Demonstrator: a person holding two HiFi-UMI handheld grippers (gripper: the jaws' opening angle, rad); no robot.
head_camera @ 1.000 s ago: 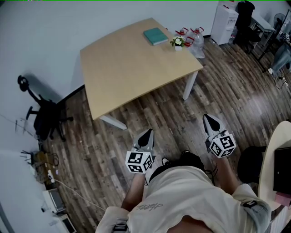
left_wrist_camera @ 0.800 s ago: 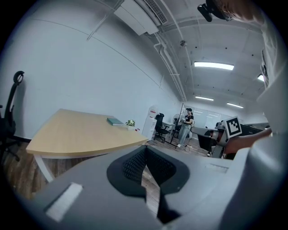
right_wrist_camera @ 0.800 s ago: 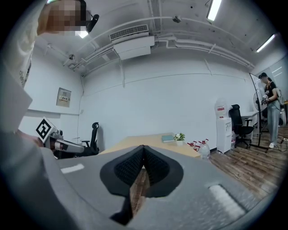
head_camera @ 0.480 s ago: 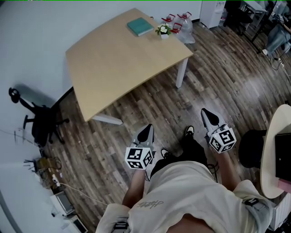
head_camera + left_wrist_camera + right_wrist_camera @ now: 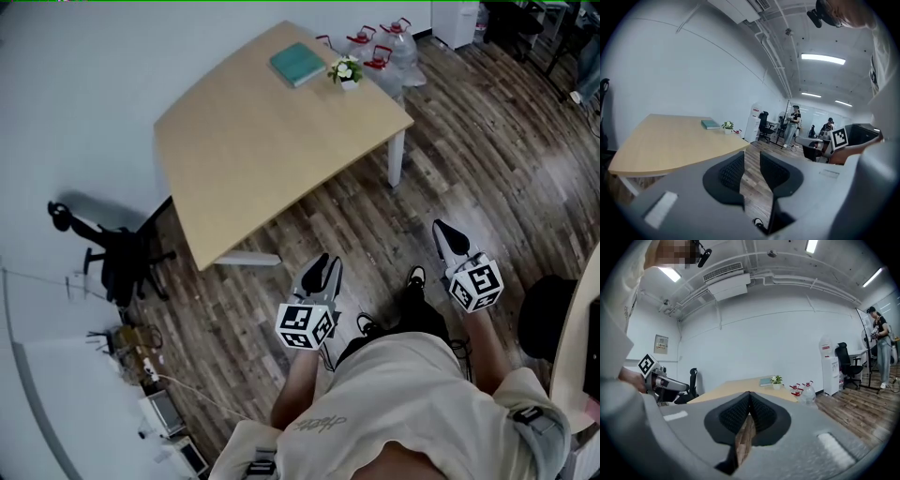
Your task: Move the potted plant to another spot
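The potted plant (image 5: 345,72), a small white pot with green leaves and pale flowers, stands at the far corner of the light wooden table (image 5: 262,141) next to a teal book (image 5: 296,64). It also shows far off in the left gripper view as the plant (image 5: 727,126) and in the right gripper view as the plant (image 5: 776,380). My left gripper (image 5: 326,270) hangs over the wood floor short of the table, its jaws opening with nothing between them (image 5: 751,159). My right gripper (image 5: 441,230) is shut and empty (image 5: 749,394), also well short of the table.
Water bottles (image 5: 380,52) with red caps stand on the floor behind the table's far corner. A black office chair (image 5: 117,262) sits by the wall at left. A round table's edge (image 5: 581,337) is at far right. People (image 5: 793,124) stand in the room's far part.
The person has stepped toward the table and both grippers moved forward with them. The left gripper's jaws, shut before, now stand apart. The right gripper stays shut.
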